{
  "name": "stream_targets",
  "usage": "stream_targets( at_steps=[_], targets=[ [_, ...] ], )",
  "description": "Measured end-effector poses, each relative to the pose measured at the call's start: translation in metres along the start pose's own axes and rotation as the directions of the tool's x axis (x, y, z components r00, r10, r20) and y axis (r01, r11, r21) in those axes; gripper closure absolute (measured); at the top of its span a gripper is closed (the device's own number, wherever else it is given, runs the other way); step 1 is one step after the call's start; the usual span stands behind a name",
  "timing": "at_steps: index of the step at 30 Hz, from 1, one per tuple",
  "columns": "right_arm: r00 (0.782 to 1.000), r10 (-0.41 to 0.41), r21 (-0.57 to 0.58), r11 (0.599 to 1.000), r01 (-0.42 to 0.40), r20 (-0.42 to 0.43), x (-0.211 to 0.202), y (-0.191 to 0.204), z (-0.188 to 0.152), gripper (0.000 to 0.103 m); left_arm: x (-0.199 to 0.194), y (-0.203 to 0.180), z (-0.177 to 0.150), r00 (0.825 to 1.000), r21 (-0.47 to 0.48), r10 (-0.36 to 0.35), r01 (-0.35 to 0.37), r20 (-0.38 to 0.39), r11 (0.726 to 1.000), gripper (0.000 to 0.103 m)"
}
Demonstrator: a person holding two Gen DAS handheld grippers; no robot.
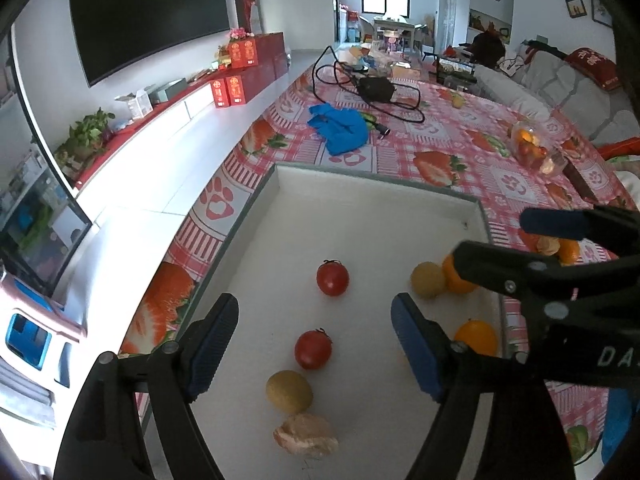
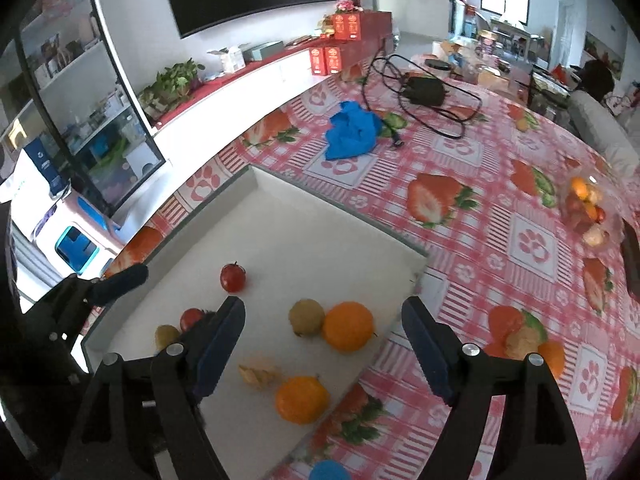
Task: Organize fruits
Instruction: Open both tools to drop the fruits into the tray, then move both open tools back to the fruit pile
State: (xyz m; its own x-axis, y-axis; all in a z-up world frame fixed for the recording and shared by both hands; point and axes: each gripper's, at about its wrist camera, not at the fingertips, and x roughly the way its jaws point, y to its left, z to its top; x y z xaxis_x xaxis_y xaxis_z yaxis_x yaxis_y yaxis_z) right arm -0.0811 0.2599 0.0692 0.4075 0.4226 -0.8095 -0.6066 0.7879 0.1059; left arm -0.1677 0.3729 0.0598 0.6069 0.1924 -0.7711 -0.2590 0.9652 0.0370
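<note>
Both tongs hang open and empty over a white tray on the desk. Two tomatoes lie between the left tongs; two oranges between the right tongs. Risk: round fruit may roll if nudged.

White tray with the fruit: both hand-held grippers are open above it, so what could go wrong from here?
1. The round fruits lie loose on the flat white tray; a nudge could roll one, such as the near orange by the front edge.
2. The peeled segment looks soft; the left hand-held gripper could crush it.
3. The right hand-held gripper works close beside the left, so they may collide.
</note>
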Motion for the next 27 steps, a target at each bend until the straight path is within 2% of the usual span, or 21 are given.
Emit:
stream_targets(
  at_steps=[3,4,5,13,17,22,26,27],
  targets=[
    [1.0,-0.009,0.025,1.0,0.009,0.005,-0.009,-0.013,-0.009,0.019,-0.009,-0.008,0.003,1.0,0.017,-0.005,0.005,0.013,1.0,0.021],
    [1.0,-0.016,0.038,0.999,0.016,0.007,-0.013,-0.02,-0.014,0.003,-0.012,-0.013,0.005,1.0,0.026,-0.006,0.006,0.017,1.0,0.021],
    [1.0,-0.019,0.053,0.998,0.019,0.016,-0.016,-0.027,-0.018,0.0,-0.014,-0.018,0.006,1.0,0.037,-0.008,0.007,0.018,0.999,0.021],
    [0.998,-0.064,0.189,0.98,0.06,0.015,-0.041,-0.094,-0.058,0.0,-0.025,-0.07,0.012,0.998,0.132,-0.058,0.055,0.02,0.99,0.021],
    [0.991,-0.133,0.262,0.956,0.132,-0.016,-0.05,-0.139,-0.089,0.0,-0.025,-0.104,0.011,0.996,0.185,-0.087,0.085,0.001,0.979,0.021],
    [0.969,-0.235,0.361,0.899,0.248,-0.079,-0.059,-0.196,-0.136,0.0,-0.017,-0.153,0.01,0.994,0.264,-0.108,0.111,-0.027,0.958,0.021],
    [0.95,-0.289,0.4,0.862,0.312,-0.118,-0.064,-0.224,-0.168,0.0,-0.007,-0.184,0.017,0.988,0.274,-0.146,0.155,-0.056,0.949,0.021],
    [0.945,-0.311,0.397,0.858,0.327,-0.105,-0.068,-0.228,-0.174,0.0,-0.004,-0.19,0.018,0.986,0.271,-0.153,0.164,-0.064,0.948,0.021]
  ],
)
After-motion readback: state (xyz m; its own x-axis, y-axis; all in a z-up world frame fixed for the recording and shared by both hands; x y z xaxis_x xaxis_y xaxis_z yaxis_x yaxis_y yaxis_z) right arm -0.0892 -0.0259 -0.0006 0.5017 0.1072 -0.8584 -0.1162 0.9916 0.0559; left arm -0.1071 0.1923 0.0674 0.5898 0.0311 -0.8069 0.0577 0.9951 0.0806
